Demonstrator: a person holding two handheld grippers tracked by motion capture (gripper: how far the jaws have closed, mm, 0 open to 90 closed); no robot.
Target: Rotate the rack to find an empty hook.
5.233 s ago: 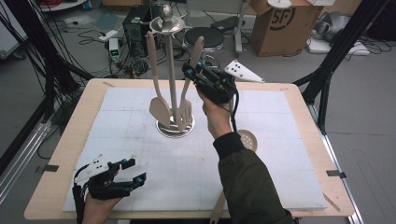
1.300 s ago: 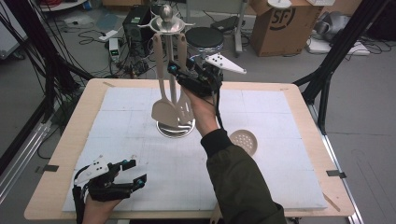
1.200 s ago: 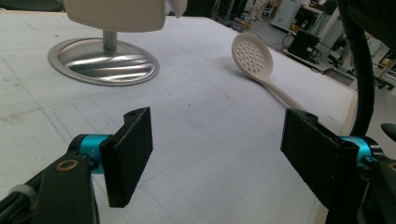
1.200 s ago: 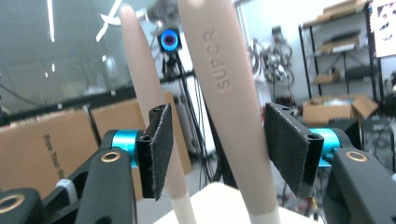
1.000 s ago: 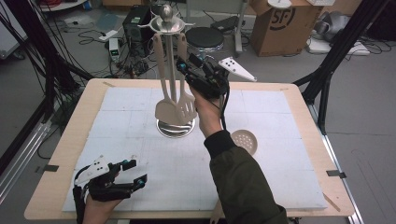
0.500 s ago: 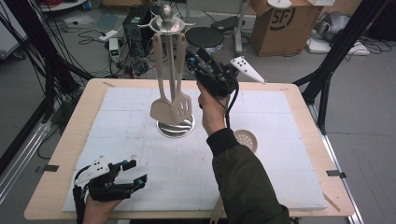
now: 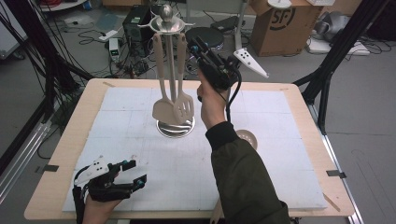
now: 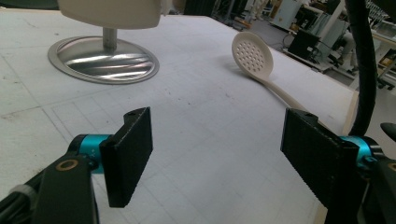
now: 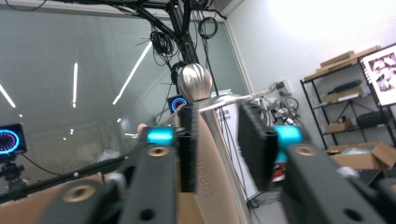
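A steel utensil stand (image 7: 175,127) with a ball knob (image 7: 166,10) holds two hanging beige tools, a solid turner (image 7: 162,111) and a slotted turner (image 7: 184,108). My right gripper (image 7: 194,44) is raised just right of the slotted turner's handle top. Its jaws have just been closing. In the right gripper view the handle (image 9: 210,186) shows in the narrow space of my right gripper (image 9: 217,140), close to the left pad, with daylight at the right pad; the knob (image 9: 195,81) is behind. My left gripper (image 7: 135,172) rests open on the white mat, with nothing between its jaws in the left gripper view (image 8: 219,149).
A beige perforated skimmer (image 8: 252,56) lies on the mat right of the stand base (image 8: 103,59); the right forearm partly covers the skimmer (image 7: 246,138). The wooden table edge (image 7: 60,154) frames the mat. A cardboard box (image 7: 282,23) and cables are on the floor behind.
The right gripper brought the slotted turner to the stand, where it now hangs. Since half a second ago the hand has shifted slightly right. The left gripper has not moved.
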